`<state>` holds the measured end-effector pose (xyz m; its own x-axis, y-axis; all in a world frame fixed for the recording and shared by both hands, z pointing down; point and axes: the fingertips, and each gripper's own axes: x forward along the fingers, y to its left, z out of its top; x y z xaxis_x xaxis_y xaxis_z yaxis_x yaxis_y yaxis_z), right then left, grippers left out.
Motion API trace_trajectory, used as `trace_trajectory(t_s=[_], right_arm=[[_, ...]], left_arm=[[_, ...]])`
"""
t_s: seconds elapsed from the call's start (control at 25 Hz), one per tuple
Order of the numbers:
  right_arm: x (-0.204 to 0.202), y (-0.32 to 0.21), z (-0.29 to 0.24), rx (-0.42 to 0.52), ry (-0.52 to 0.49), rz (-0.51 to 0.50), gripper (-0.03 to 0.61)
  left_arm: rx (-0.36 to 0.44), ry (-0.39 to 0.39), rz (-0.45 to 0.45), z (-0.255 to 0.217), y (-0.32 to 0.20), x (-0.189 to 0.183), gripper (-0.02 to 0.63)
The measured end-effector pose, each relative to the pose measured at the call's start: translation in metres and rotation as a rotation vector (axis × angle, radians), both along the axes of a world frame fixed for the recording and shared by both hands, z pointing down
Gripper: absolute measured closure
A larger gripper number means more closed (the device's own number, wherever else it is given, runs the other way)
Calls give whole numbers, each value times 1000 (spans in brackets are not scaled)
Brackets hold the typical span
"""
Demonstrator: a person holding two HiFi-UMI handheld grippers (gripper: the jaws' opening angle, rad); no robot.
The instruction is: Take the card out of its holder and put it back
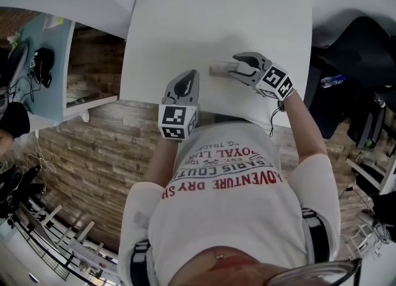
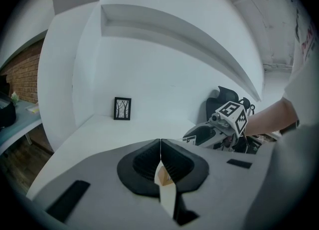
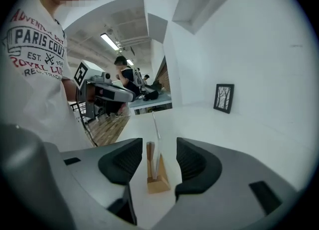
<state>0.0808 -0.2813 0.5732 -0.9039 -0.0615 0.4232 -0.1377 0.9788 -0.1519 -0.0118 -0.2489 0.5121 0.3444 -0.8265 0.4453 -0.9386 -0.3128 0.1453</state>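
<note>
- The wooden holder [image 3: 158, 183] sat on the white table [image 1: 185, 25], with the card [image 3: 153, 147] in its slot.
- The card stood upright, its thin edge facing the right gripper's camera.
- The right gripper [image 1: 235, 68] had its jaws wide apart, flanking the holder without touching it.
- The left gripper [image 2: 160, 147] was pinched on a thin white slip [image 2: 168, 196].

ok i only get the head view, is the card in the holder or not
observer: yes, the right gripper view shows the card upright in the slot of the wooden holder
operator: is the right gripper clamped on it
observer: no, the right gripper is open, with a gap on each side of the card
operator: what's in the frame at the far edge
observer: a small picture of bare trees
</note>
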Motion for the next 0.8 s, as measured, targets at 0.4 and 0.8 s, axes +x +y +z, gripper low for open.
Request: trace_trajectory(t_s=[0.4, 0.8], right_arm=[[35, -18, -86, 95, -193, 522, 402], [64, 16, -100, 106, -153, 1016, 541]], left_arm=[[113, 16, 31, -34, -4, -2, 589], [274, -25, 87, -70, 12, 13, 589]])
